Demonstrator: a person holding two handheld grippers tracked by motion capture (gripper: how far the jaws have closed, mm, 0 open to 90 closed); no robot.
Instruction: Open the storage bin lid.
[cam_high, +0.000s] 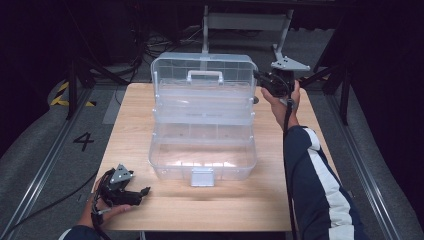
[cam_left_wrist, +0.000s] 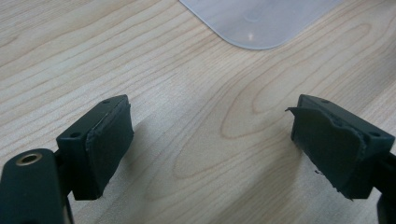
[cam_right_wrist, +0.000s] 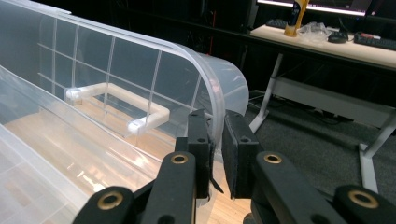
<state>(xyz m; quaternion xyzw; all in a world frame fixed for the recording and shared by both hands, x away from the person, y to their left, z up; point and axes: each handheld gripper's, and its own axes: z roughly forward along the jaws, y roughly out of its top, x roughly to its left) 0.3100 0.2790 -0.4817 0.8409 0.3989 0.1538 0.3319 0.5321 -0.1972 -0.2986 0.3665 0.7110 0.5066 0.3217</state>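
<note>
A clear plastic storage box (cam_high: 202, 150) stands open in the middle of the wooden desk (cam_high: 135, 115). Its lid (cam_high: 202, 75) is raised upright at the far side, with a white handle (cam_high: 205, 76) on its face, and a shallow tray tier (cam_high: 202, 107) sits stepped between the lid and the deep base. A white latch (cam_high: 202, 177) hangs at the front of the base, toward the person.

The right gripper (cam_high: 261, 80) reaches in at the far right corner of the box, held by a hand (cam_high: 280, 102) whose dark sleeve with white stripes (cam_high: 315, 175) runs along the desk's right side. In the right gripper view, the gripper (cam_right_wrist: 217, 149) has its jaws drawn narrow around the rounded edge of the lid (cam_right_wrist: 205, 88), pads pressed on either side of the clear wall; the handle (cam_right_wrist: 116, 100) shows through the plastic to the left. Beyond the box stands another table (cam_right_wrist: 327, 39) with a keyboard and a bottle on it.

The left gripper (cam_high: 145, 191) rests low at the desk's near left corner, well apart from the box, held in the person's left hand (cam_high: 107, 210). In the left gripper view its jaws stand wide apart over bare wood (cam_left_wrist: 196, 140) with nothing between them, and a rounded corner of the box (cam_left_wrist: 259, 21) shows at the top.
</note>
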